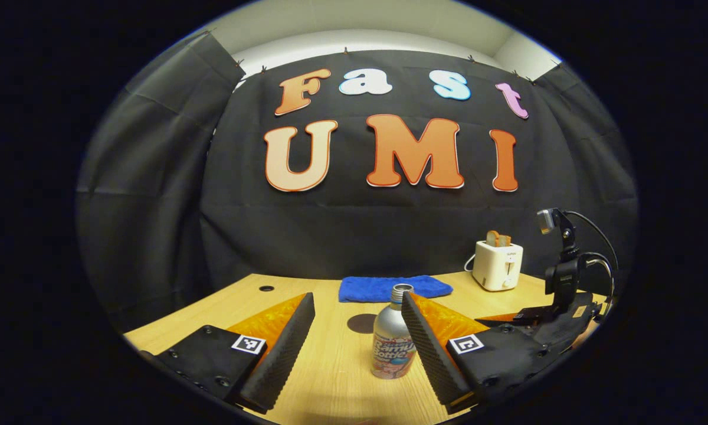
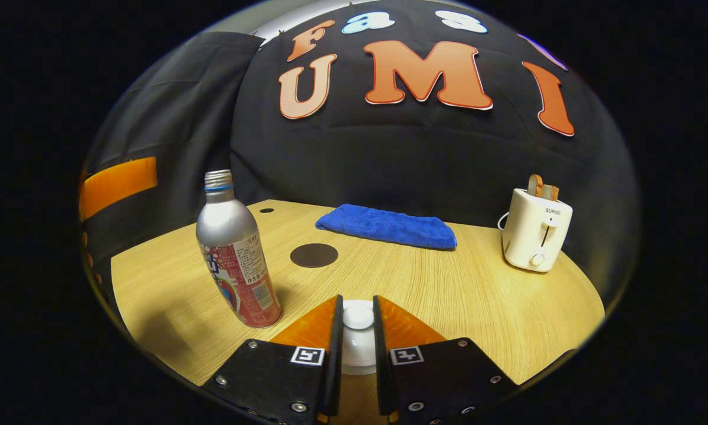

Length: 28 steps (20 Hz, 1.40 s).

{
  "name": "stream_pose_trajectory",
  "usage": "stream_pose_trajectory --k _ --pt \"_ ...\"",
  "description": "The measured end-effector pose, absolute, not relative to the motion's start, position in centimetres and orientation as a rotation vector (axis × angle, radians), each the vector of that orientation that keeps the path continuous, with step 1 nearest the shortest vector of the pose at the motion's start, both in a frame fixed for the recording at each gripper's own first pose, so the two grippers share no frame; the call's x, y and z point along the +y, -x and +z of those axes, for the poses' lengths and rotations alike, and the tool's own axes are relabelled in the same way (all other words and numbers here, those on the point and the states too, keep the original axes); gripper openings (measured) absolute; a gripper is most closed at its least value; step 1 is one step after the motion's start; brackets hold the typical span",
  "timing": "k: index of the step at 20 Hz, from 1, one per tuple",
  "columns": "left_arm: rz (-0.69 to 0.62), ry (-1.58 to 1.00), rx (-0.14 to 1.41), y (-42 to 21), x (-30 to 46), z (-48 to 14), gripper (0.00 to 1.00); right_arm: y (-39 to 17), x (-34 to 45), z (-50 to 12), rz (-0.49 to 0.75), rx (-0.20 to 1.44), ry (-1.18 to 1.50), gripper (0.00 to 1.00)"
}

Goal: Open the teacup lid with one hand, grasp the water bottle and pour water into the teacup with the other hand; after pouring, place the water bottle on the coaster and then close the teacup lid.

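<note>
Already my right gripper [image 2: 357,330] was clenched on the white knob of the teacup lid [image 2: 358,316], low in the centre of the right gripper view, both fingers pressing its sides; the cup beneath was mostly hidden between them. My left gripper [image 1: 359,336] was released, jaws wide, at the bottom of the left gripper view with the water bottle [image 1: 392,339] standing upright between the fingers, nearer the right one, though I could not tell whether it touched. The bottle's cap was off, its mouth open. The dark round coaster [image 2: 314,255] lay on the desk [image 2: 478,295] at centre frame, in front of the blue cloth [image 2: 389,227], well apart from the toaster [image 2: 534,230] at right. I judged the lid-opening step was in hand. Next, I would need to lift the lid straight up and clear, then close the left gripper squarely on the bottle's body.
</note>
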<state>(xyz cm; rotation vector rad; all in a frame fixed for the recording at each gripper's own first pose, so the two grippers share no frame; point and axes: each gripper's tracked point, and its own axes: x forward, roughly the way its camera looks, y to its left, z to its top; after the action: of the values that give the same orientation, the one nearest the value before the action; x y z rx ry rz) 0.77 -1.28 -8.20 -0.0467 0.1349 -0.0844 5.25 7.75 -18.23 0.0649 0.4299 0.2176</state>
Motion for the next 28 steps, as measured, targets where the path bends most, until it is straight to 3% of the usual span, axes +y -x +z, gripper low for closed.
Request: stream_pose_trajectory --k 1,2,12,27,28 --pt "-0.092 0.052 0.139 -0.9 -1.4 -8.5 0.94 -5.3 7.8 -18.2 0.220 0.433 -0.074 0.25" --pt "-0.098 0.052 0.150 -1.0 -1.7 -9.2 1.00 -5.3 7.9 -18.1 0.224 0.431 -0.081 0.24" --pt "-0.194 0.113 0.268 -2.3 -4.7 -14.4 0.98 -4.7 5.7 -14.2 0.206 0.340 -0.096 0.24" --pt "-0.184 0.117 0.431 -5.0 -6.0 -20.7 1.00 -2.3 -0.7 -11.8 0.113 0.286 -0.054 0.24" --pt "-0.172 0.104 0.439 -5.1 -5.8 -20.8 0.94 -2.0 -1.4 -11.9 0.102 0.286 -0.057 0.24"
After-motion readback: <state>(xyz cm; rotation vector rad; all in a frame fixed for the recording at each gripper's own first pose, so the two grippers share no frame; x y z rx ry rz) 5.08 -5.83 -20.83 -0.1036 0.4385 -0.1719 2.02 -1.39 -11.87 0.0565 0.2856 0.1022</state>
